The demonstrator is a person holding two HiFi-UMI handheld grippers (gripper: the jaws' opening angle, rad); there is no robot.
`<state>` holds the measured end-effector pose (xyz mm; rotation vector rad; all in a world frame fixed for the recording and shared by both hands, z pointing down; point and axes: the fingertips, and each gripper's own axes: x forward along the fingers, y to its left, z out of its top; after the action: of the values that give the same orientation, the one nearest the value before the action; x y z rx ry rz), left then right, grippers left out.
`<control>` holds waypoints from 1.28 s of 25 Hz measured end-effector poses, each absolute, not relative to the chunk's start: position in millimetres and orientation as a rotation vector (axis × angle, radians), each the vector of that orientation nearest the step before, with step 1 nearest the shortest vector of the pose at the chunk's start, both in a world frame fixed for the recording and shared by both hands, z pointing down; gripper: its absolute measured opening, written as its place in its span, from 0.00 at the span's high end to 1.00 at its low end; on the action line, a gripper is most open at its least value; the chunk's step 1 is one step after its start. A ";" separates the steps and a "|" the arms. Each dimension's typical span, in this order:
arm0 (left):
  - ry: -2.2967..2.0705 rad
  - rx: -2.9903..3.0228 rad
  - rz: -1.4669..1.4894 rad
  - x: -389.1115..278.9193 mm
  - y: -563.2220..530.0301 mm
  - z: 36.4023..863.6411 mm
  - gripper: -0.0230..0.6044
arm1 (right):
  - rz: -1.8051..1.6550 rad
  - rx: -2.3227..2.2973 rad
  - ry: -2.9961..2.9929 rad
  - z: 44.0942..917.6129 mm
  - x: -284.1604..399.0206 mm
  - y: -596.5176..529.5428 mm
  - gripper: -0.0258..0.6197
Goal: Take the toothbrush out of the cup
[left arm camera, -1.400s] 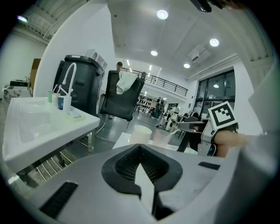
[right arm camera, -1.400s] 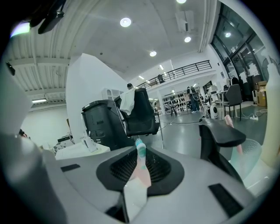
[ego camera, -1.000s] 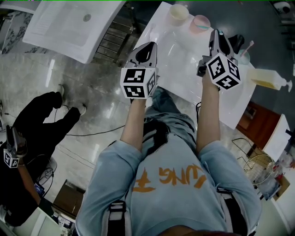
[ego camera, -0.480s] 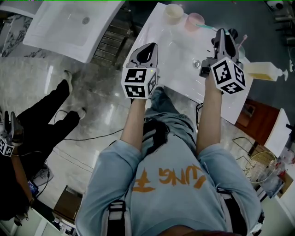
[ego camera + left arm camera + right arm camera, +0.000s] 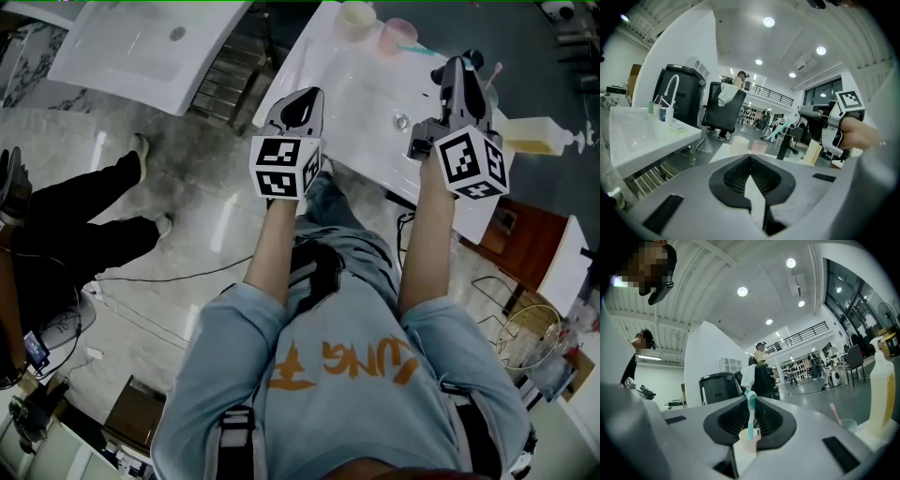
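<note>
White countertop (image 5: 361,112) lies ahead of you, with a pink cup (image 5: 397,36) near its far end; your right gripper (image 5: 752,398) is clamped on the teal toothbrush (image 5: 750,420) — the brush stands upright between the jaws, its lower end in the cup; your left gripper (image 5: 750,157) hovers at the counter's left edge — jaws together, nothing between them; a soap bottle (image 5: 881,390) stands to the right.
</note>
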<state>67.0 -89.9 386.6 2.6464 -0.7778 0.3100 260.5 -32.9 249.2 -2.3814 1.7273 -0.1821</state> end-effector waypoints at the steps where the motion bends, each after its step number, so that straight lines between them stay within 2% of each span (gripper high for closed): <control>1: -0.778 2.645 0.311 65.3 -88.4 387.8 0.93 | -0.185 -2.371 1.738 249.7 256.5 -32.5 0.86; 25: -0.890 2.474 0.394 4.0 -86.7 451.2 0.93 | -0.785 -2.014 2.164 377.6 142.0 -94.0 0.86; 32: -0.924 2.434 0.422 -6.1 -87.4 467.0 0.93 | -0.930 -1.886 2.176 404.6 129.8 -106.6 0.86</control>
<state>-6.1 -87.4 467.0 2.4340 -0.9244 0.4222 129.8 -106.6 404.6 -1.8859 2.1759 -0.9302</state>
